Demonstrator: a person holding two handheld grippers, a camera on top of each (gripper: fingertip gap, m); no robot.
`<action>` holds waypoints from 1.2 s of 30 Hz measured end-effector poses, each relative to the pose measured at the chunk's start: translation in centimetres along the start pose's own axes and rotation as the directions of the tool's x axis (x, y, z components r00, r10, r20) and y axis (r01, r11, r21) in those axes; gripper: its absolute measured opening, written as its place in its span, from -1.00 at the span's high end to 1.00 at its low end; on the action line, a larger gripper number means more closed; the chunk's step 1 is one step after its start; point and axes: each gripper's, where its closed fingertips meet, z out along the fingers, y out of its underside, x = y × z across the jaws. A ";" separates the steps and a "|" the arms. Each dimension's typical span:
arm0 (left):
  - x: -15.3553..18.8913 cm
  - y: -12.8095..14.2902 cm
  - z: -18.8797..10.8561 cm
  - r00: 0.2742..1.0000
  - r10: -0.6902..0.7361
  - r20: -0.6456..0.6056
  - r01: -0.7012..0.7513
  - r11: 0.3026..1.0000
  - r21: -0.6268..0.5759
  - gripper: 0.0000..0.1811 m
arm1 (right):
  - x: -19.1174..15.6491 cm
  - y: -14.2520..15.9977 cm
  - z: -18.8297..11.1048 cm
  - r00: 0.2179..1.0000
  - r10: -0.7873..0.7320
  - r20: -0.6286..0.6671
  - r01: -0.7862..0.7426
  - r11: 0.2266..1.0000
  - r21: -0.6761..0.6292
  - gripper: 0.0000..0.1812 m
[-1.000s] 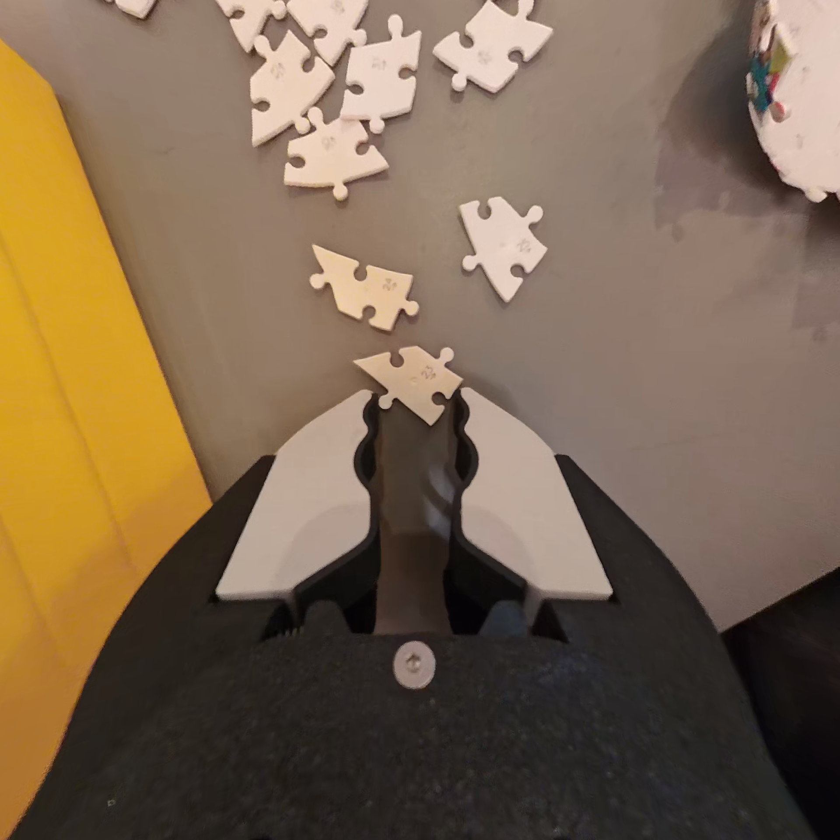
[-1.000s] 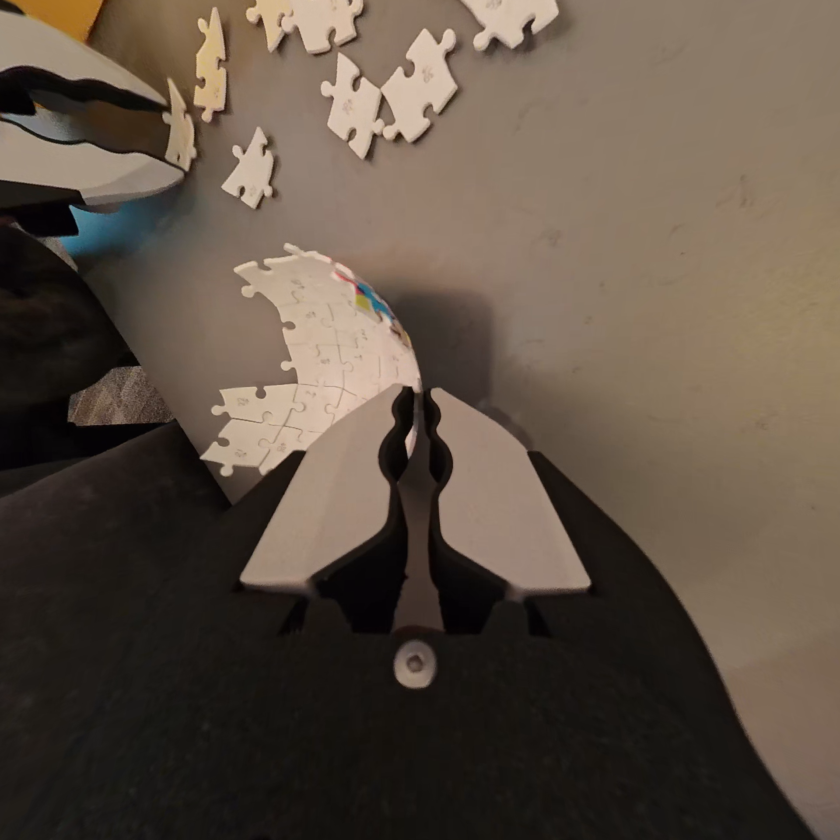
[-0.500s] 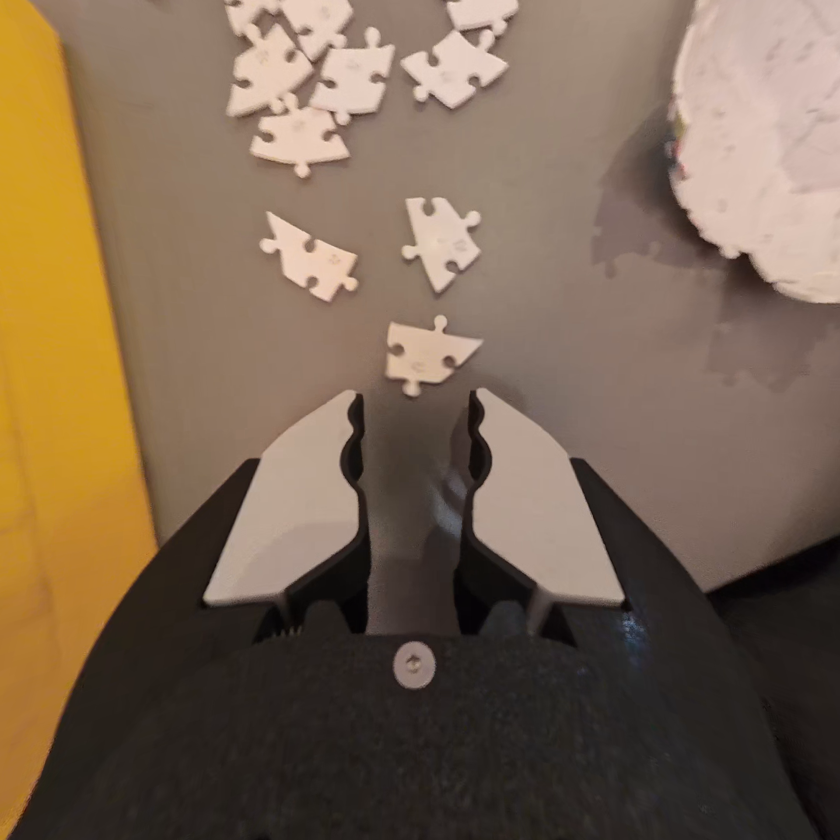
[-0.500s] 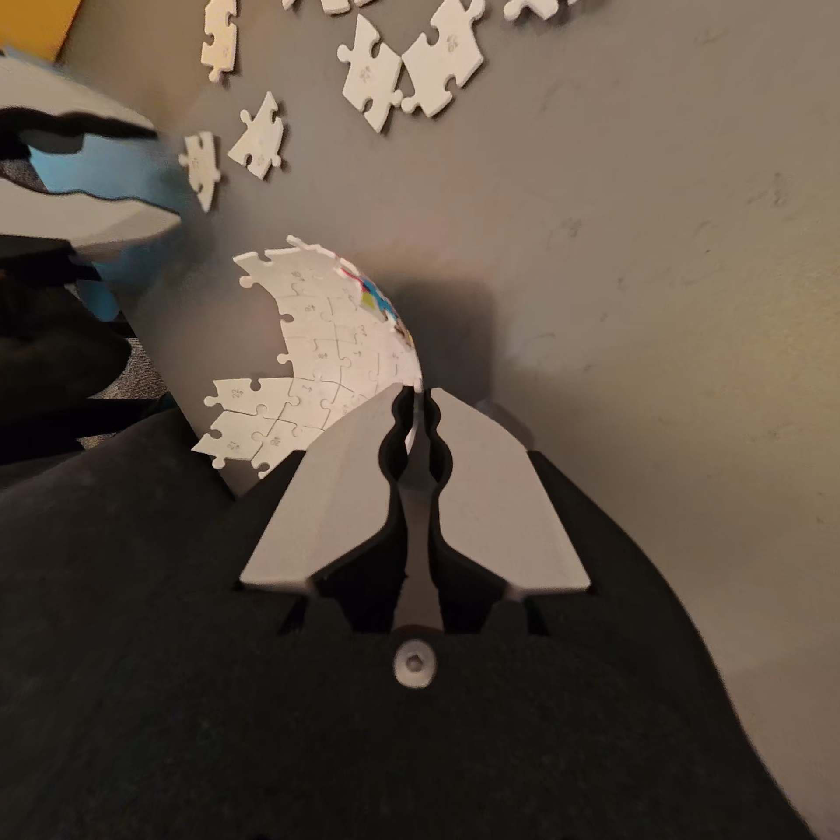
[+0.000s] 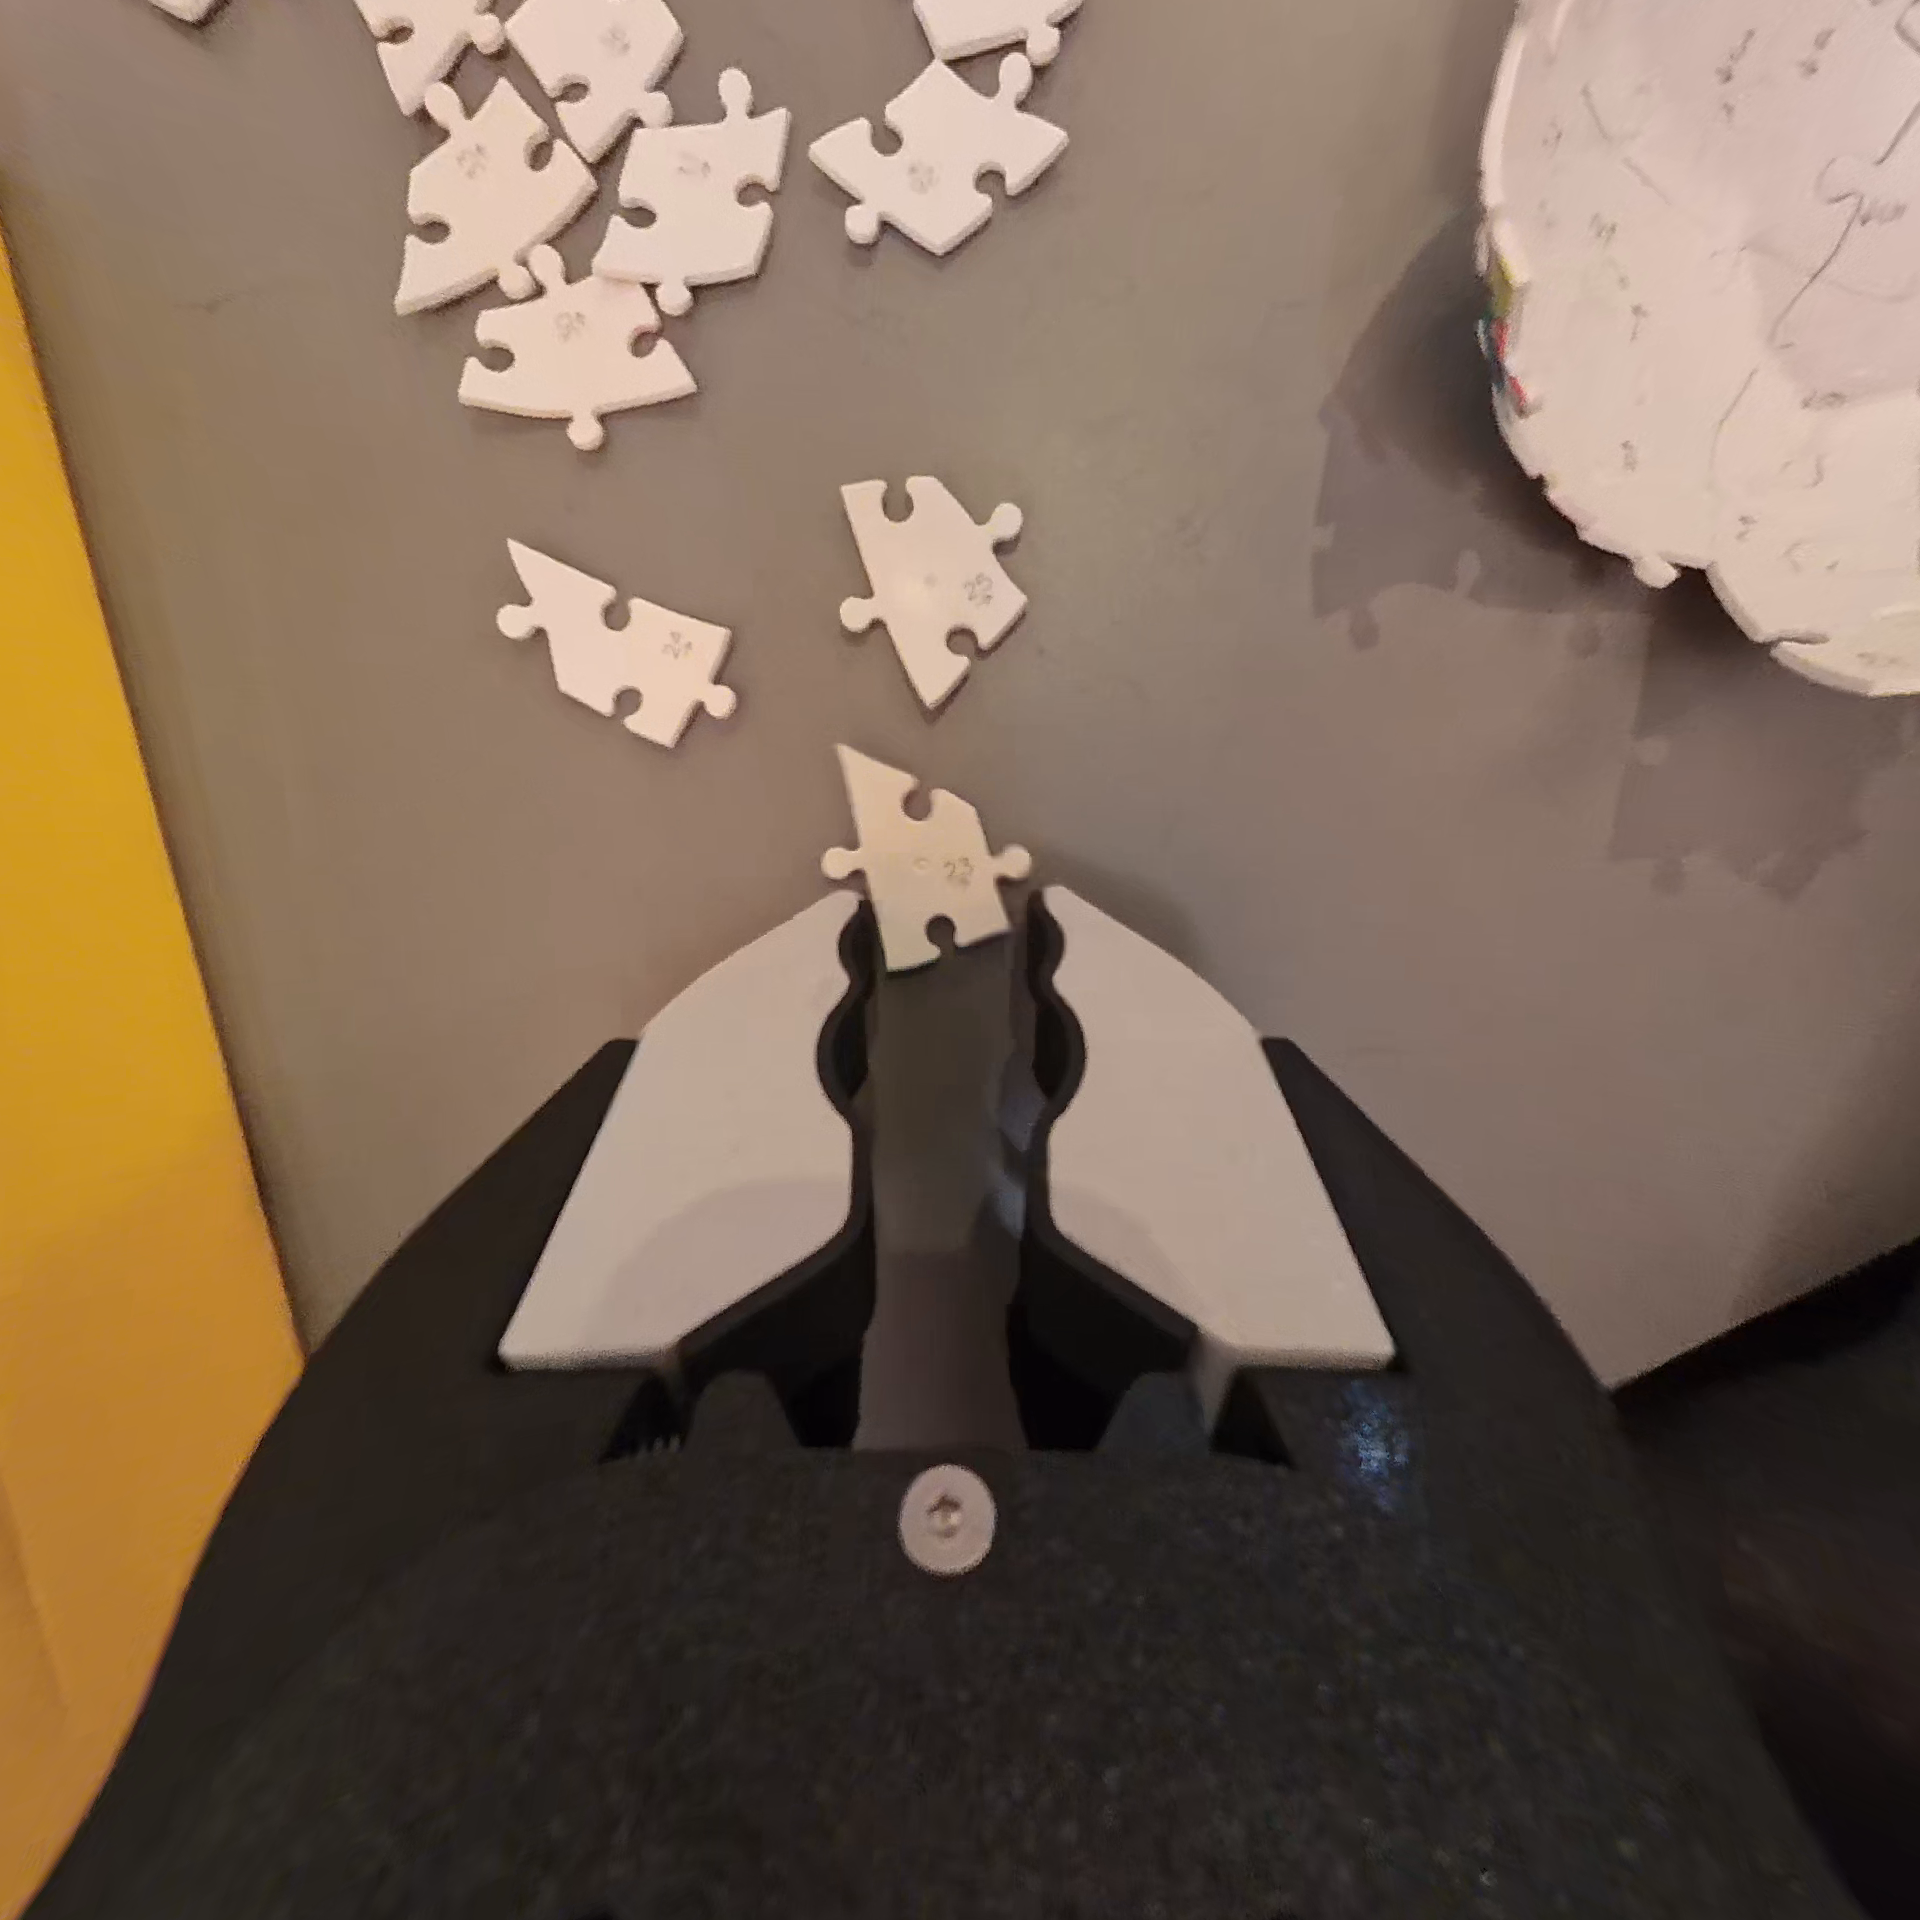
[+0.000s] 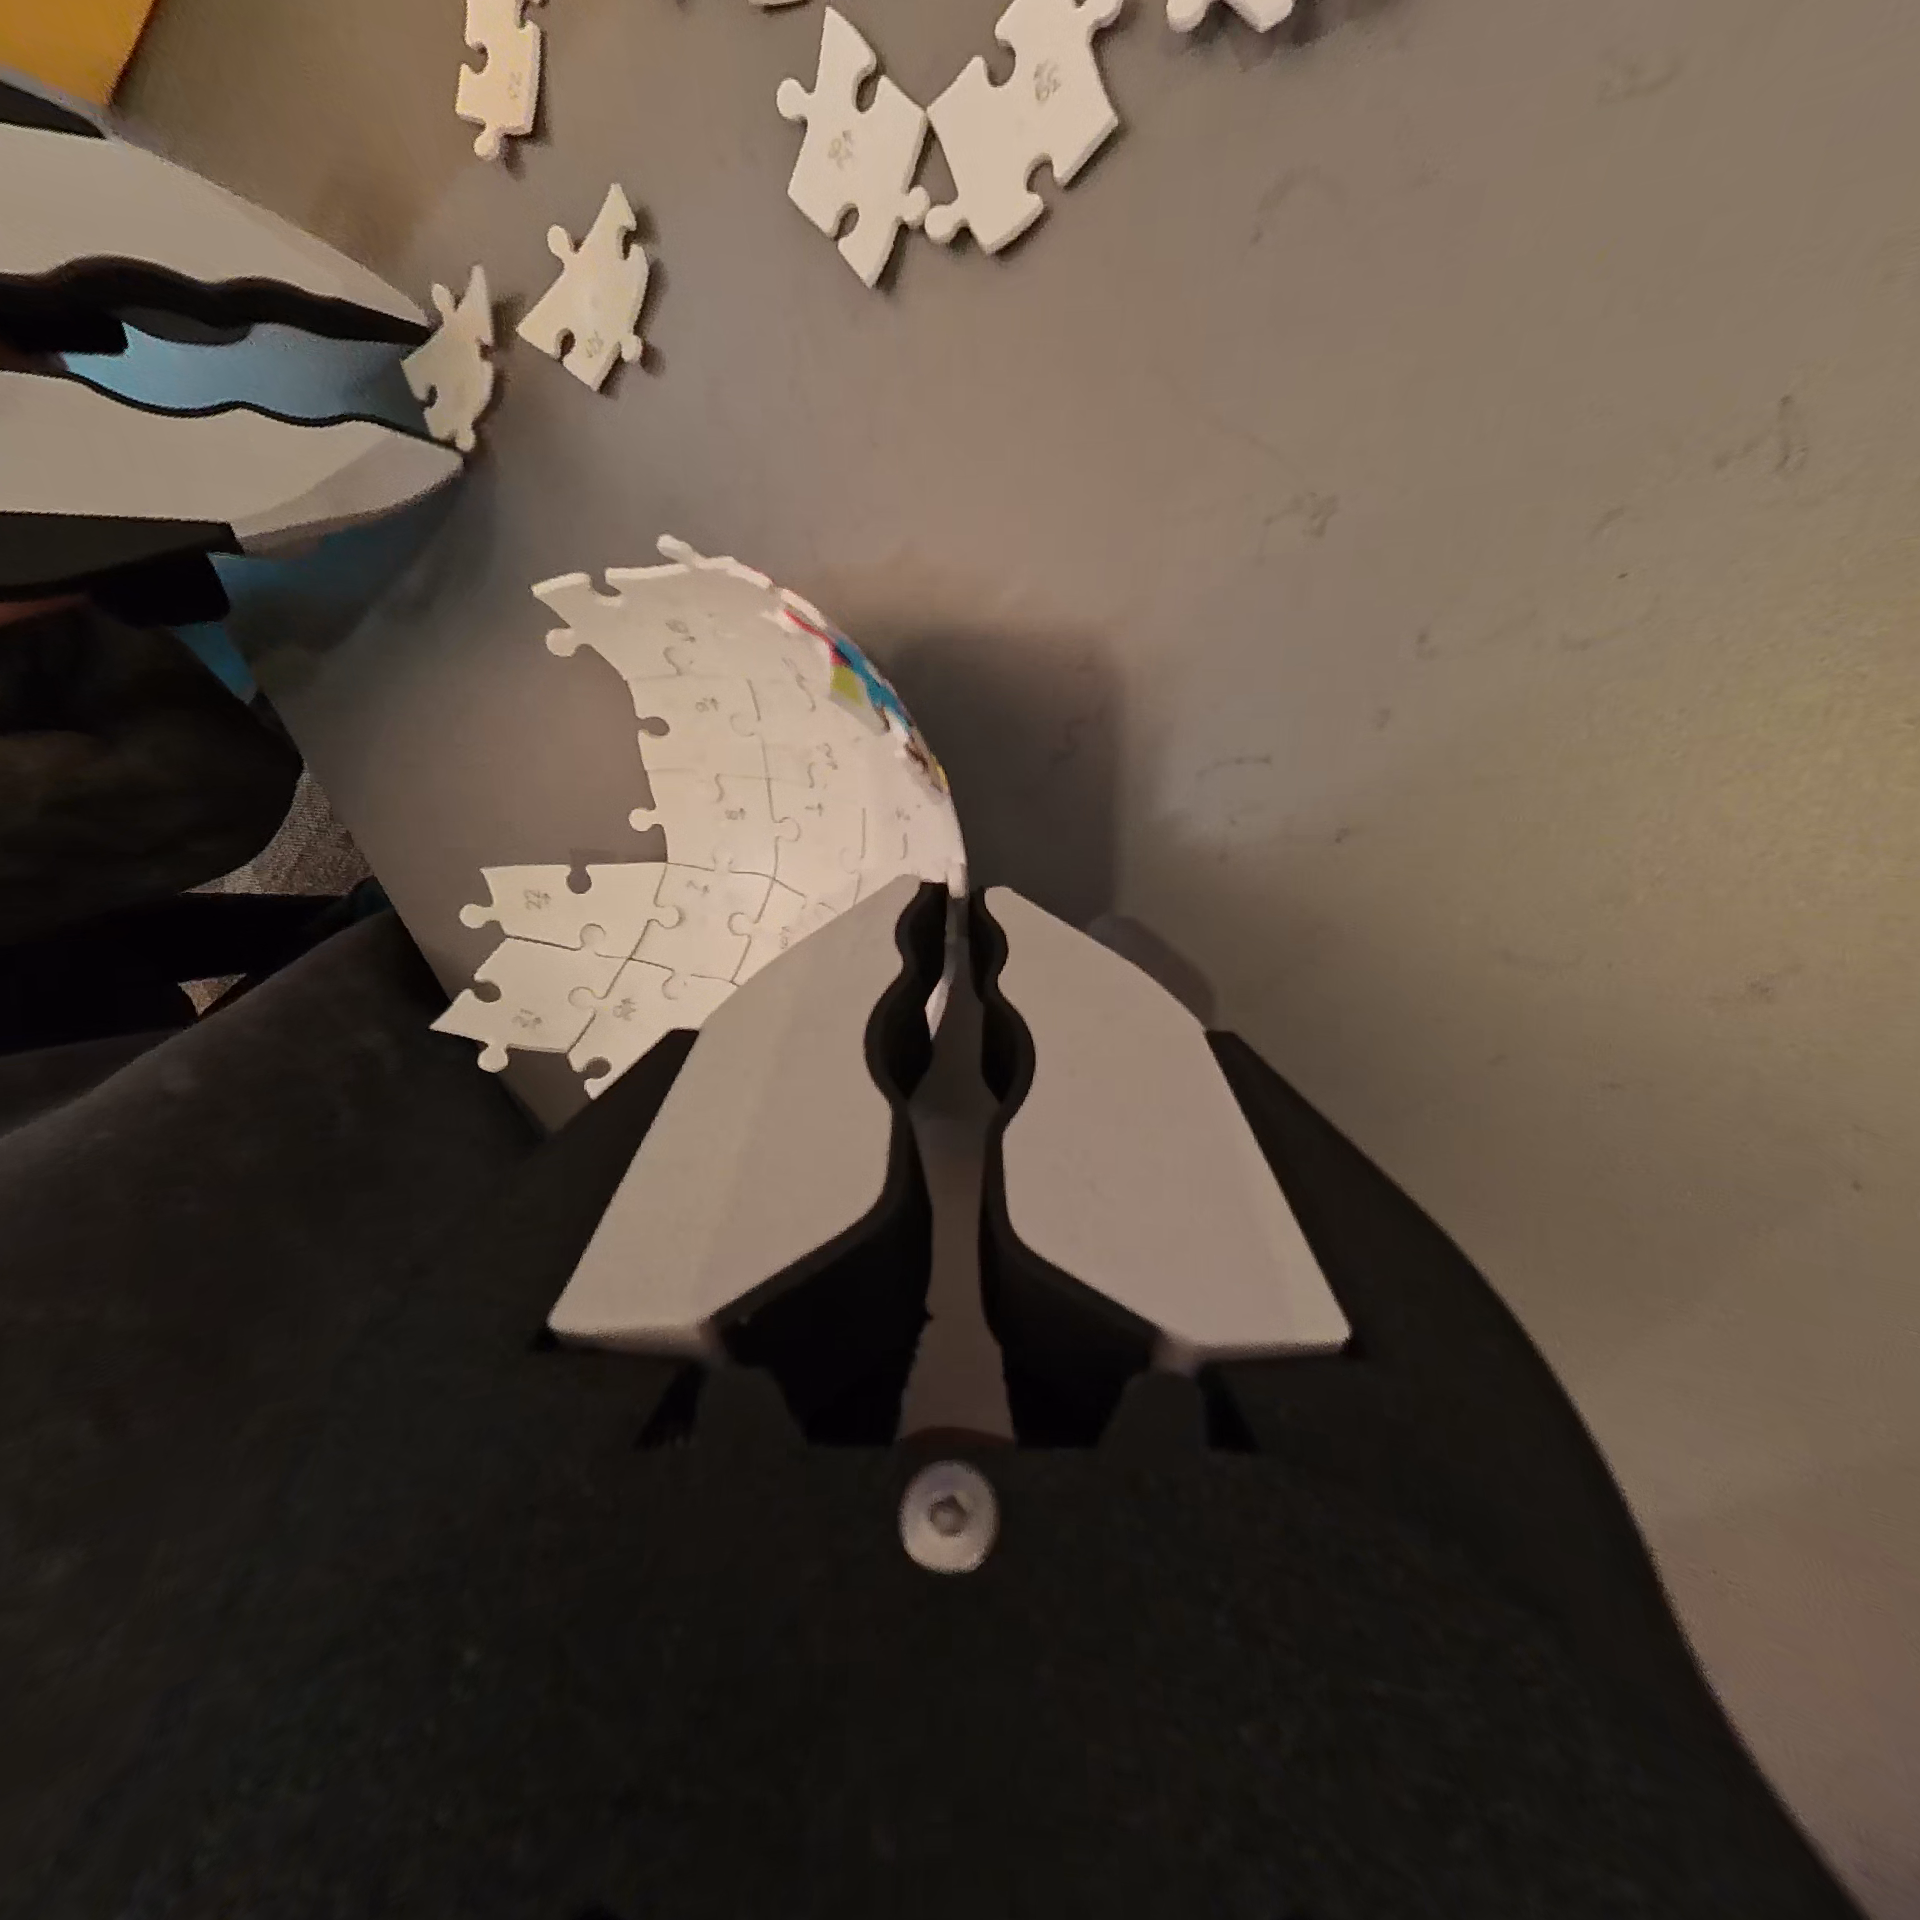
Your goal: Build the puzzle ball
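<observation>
A white puzzle piece lies point-up between the tips of my left gripper, whose jaws stand narrowly apart and close on its lower sides. The right wrist view shows that gripper at far left with the piece at its tips. My right gripper is shut on the rim of the partly built puzzle ball, a curved white shell with a coloured outer face. The ball also shows in the left wrist view at upper right.
Two loose white pieces lie just beyond the left gripper, and a cluster of several more lies farther off on the grey table. A yellow panel borders the left. The table edge is at lower right. Left tips to right tips: about 20 cm.
The left jaws opened half a second ago, leaving the piece on the table, and have now narrowed around it again; the piece has turned point-up. The right gripper keeps hold of the ball.
</observation>
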 end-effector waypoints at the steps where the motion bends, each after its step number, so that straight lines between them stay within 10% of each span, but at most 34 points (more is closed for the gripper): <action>1: 0.4 0.1 -0.1 1.000 -0.008 -0.014 0.008 1.000 -0.004 0.62 | 0.0 0.0 0.0 1.000 0.000 -0.001 0.000 1.000 -0.001 0.95; 36: 0.8 0.1 -0.7 0.992 0.061 -0.111 -0.059 0.998 0.019 0.62 | -0.3 -0.1 0.4 1.000 -0.002 -0.003 0.002 1.000 0.007 0.95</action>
